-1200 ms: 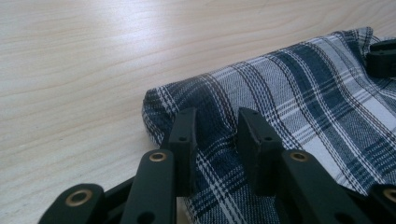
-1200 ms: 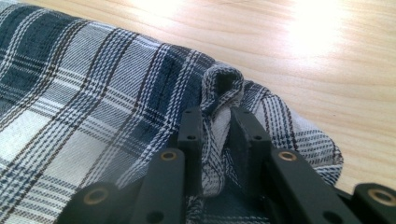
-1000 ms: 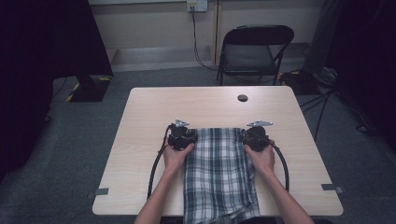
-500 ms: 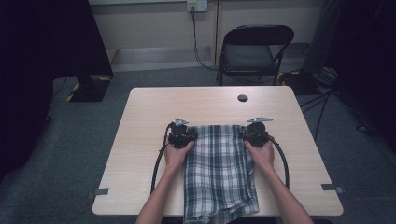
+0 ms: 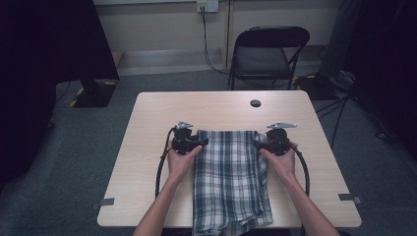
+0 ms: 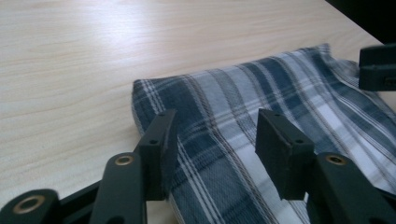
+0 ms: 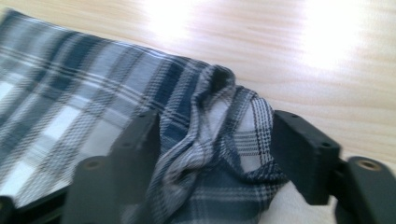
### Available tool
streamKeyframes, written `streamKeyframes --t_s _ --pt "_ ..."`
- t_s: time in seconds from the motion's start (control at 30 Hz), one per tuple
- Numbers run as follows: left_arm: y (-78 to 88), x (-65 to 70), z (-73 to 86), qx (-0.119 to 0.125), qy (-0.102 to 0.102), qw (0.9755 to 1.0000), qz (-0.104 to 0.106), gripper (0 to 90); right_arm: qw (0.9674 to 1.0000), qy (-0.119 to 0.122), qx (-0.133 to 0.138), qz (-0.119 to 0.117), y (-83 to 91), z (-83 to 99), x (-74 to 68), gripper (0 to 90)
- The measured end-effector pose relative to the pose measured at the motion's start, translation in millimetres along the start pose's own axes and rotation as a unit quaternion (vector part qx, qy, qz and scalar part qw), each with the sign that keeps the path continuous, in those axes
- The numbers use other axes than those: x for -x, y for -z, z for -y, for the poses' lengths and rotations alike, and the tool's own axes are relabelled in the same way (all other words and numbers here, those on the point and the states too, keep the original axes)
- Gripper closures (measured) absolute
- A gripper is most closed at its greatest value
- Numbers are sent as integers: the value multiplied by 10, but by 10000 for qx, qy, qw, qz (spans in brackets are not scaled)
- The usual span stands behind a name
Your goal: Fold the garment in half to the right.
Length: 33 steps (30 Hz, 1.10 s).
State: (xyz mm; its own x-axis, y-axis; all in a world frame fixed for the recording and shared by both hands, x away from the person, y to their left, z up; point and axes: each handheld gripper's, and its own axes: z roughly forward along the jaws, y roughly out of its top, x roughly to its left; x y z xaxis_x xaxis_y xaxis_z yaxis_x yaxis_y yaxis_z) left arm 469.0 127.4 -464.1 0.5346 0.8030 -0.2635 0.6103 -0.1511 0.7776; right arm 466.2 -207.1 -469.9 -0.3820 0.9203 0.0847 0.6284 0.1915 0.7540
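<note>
Two grippers flank the plaid cloth (image 5: pixel 230 177) at mid-frame in the high view, left gripper (image 5: pixel 195 143) and right gripper (image 5: pixel 263 143) at its far corners on the table (image 5: pixel 147 147); both jaws have just been opening. Left gripper view: the jaws stand apart over the folded corner (image 6: pixel 154 93) at centre, pads clear, so lift straight away without dragging. Right gripper view: bunched fabric (image 7: pixel 219 135) sits loose between parted jaws; ease back gently so the fold stays flat.

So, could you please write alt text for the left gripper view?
A folded plaid cloth lies on a pale wooden table, its corner between the open black jaws of the left tool, which have just been opening.
</note>
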Motion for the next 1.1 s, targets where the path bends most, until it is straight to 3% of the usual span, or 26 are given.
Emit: streamKeyframes --t_s 0.17,0.3,0.37,0.57,0.77,1.1 --pt "185 118 10 -4 -276 9996 4 599 9996 166 211 -97 257 -27 -118 285" --pt "341 226 93 -49 -505 9987 60 664 9978 401 328 -412 451 34 -277 430" --pt "403 257 151 -97 -499 9986 147 682 9967 474 315 -586 521 91 -349 486" --pt "542 345 379 -243 -572 9978 220 712 9945 604 162 -840 655 337 -472 568" --pt "525 390 567 -382 -736 9962 265 717 9938 631 -53 -909 640 576 -503 579" --pt "342 360 694 -634 -847 9943 97 738 9941 734 -498 -628 414 696 -515 569"
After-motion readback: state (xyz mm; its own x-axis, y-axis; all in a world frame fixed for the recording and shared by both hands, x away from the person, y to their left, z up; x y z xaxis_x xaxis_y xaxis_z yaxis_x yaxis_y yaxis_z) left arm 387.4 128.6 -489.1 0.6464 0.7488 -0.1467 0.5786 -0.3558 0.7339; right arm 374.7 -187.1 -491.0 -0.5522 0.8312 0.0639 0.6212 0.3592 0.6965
